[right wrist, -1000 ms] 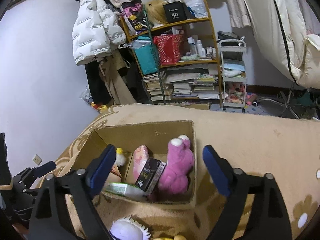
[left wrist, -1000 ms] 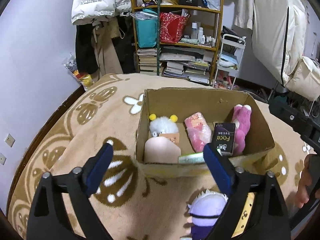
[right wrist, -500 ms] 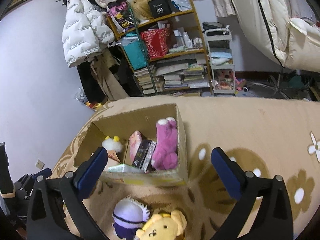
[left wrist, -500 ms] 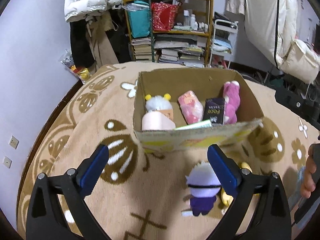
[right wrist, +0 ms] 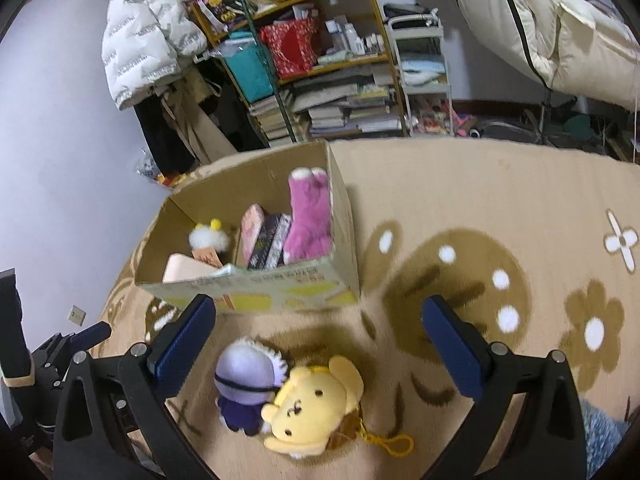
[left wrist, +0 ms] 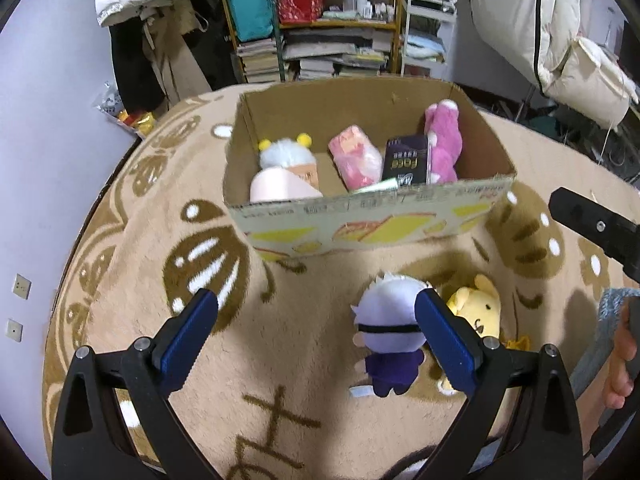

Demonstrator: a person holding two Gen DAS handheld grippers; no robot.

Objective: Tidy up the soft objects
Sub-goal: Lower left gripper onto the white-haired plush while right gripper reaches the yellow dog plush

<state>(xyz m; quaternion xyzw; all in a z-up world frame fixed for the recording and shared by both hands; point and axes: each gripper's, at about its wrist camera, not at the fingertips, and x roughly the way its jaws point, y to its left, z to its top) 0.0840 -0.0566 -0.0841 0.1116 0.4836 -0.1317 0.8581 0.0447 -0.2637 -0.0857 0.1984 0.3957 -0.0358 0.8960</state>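
A cardboard box (left wrist: 372, 226) (right wrist: 280, 294) stands on the patterned carpet and holds a pink plush (left wrist: 442, 146) (right wrist: 310, 216), a white fluffy toy with yellow ears (left wrist: 282, 152) (right wrist: 208, 236), a pink packet (left wrist: 354, 158) and a dark "Face" pack (left wrist: 406, 160). In front of the box lie a white-haired plush in purple (left wrist: 388, 336) (right wrist: 248, 380) and a yellow bear plush (left wrist: 478, 310) (right wrist: 314, 402), touching each other. My left gripper (left wrist: 316, 332) is open above the carpet, its right finger overlapping the white-haired plush. My right gripper (right wrist: 320, 340) is open wide above both plushes, holding nothing.
A shelf (right wrist: 320, 60) stacked with books, bags and bottles stands behind the box, beside a white cart (right wrist: 420, 68) and hanging coats (right wrist: 144, 40). A cream mattress (right wrist: 540, 28) leans at the right. A person's hand and blue sleeve (left wrist: 616, 344) hold the right tool.
Both grippers have drawn back from the box and tipped downward; the two plushes on the carpet have come into full view. The right jaws widened slightly.
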